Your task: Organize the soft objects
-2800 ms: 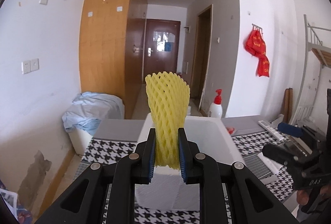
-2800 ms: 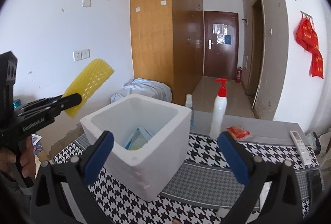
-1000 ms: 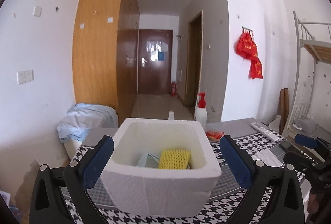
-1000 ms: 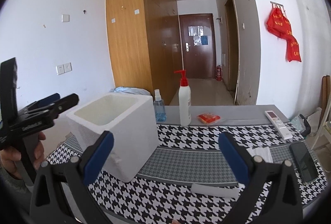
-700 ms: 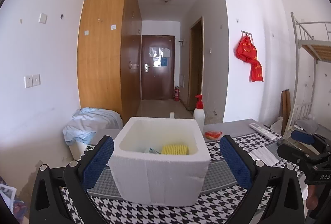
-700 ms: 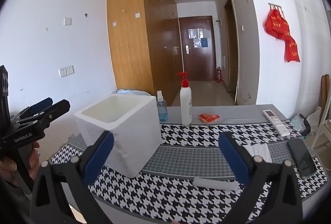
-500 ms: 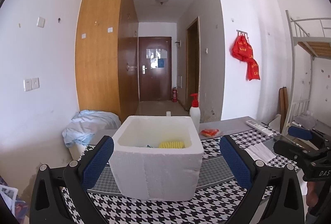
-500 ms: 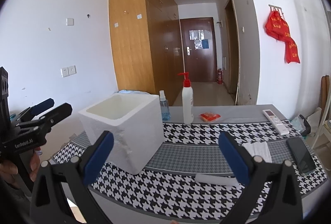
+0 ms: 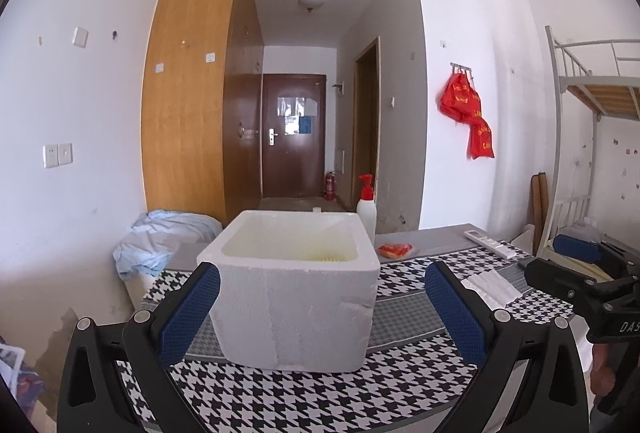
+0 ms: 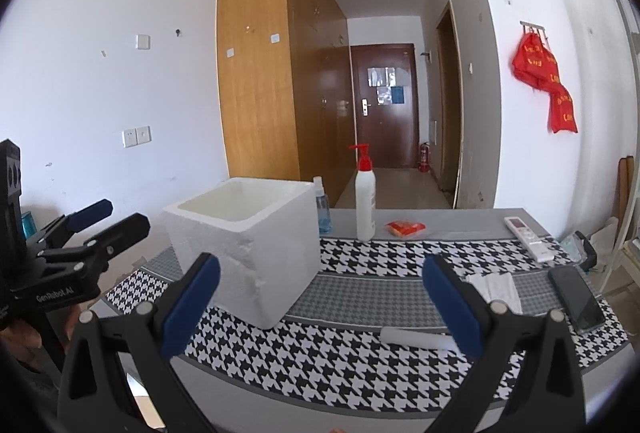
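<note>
I am holding both sets of jaws wide and empty — yellow foam net (image 9: 332,256) lying inside the foam box (image 9: 294,289) near the worktop's left edge; next, I am judging, comes the white foam strip (image 10: 416,338) at the front edge.

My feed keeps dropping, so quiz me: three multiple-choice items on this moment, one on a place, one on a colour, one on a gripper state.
1. Where does the pump bottle stand?
A. inside the foam box
B. on the table behind the foam box
C. on the floor by the door

2. What colour is the net that peeks over the rim inside the foam box?
A. yellow
B. green
C. red

3. How does the left gripper stand?
A. shut on the net
B. shut on the box wall
C. open, holding nothing

Key: 1 B, it rises from the grey strip of the table beyond the box. 2 A, a yellow edge shows at the inner wall. 3 C, its blue pads are wide apart with only the box between them in the view.
</note>
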Motion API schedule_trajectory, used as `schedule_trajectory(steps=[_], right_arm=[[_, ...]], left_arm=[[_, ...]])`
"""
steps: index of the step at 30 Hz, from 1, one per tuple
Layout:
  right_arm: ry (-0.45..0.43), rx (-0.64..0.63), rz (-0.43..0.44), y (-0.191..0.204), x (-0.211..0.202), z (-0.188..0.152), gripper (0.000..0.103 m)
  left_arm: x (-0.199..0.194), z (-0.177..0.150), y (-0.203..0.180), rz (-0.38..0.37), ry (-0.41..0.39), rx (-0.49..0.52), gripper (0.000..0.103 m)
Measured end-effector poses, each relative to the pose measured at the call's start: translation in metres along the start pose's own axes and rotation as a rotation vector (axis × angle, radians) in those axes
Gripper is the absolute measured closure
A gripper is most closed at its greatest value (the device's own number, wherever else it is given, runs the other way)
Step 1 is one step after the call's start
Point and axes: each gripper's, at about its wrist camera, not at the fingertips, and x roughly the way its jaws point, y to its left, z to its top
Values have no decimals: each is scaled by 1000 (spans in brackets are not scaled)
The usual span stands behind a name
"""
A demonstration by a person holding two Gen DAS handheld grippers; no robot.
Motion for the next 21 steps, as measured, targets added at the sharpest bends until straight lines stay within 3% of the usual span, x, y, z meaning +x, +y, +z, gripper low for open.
schedule_trajectory(steps=[9,21], right_arm=[[-16,-1,-42,-8,-13,-6,1],[26,36,-127,-36,-19,-25,1]], left_arm=[[1,-13,-5,-17,22,-24,1],[18,-26,-39,-127,70,-10,1]])
